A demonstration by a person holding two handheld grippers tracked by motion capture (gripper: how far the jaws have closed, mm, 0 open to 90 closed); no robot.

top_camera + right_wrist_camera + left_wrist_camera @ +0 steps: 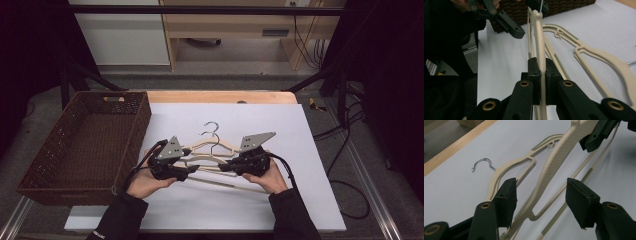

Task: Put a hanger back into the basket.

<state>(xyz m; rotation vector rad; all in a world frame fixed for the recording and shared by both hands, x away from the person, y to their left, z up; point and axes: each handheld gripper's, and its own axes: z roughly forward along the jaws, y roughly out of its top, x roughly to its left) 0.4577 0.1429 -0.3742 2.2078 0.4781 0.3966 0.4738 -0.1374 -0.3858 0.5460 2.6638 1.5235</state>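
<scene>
Now our left gripper (186, 172) has its jaws apart, the lifted hanger (554, 162) running between them untouched, its long axis stretching away toward the other hand. Beyond it, a second hanger (506, 170) lies flat on the tabletop (280, 130). Our right gripper (231, 167) is clamped on the lifted hanger's far end, so it alone carries it.

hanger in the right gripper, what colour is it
Cream, with a fine textured surface: the hanger shows best in the right gripper view, clamped by the right gripper.
</scene>
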